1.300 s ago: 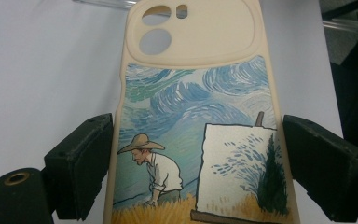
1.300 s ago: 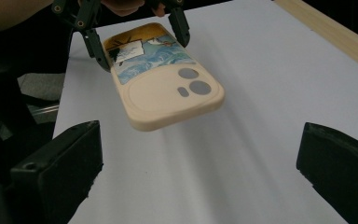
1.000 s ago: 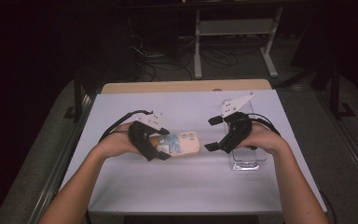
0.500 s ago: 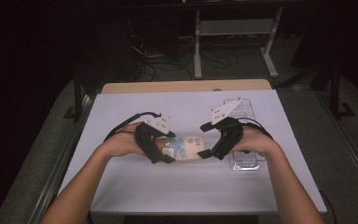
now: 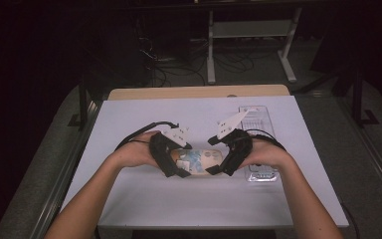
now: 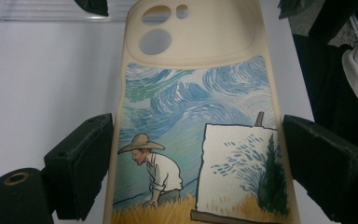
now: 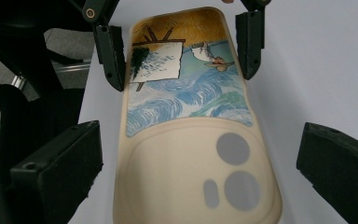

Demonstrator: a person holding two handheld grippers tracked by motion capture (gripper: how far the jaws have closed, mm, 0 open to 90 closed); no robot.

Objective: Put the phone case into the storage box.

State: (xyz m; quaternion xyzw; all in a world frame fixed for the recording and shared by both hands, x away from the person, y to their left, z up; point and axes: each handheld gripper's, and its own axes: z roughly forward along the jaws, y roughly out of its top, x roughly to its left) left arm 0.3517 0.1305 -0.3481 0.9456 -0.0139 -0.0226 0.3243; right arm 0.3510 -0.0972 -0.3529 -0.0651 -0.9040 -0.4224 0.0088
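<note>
Phone case point(image 5: 199, 162) lies flat mid-table in the high view, between left gripper point(image 5: 175, 160) and right gripper point(image 5: 221, 160); clear tray point(image 5: 258, 144) sits just right of it. Left gripper view: jaws clamp the case's painted end at both edges. Right gripper view: right gripper's jaws spread wide around the camera-cutout end, clear of it.

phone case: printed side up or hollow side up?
Printed side up. The phone case lies flat on the table, its painted back facing the camera in both gripper views, camera cutouts visible.
</note>
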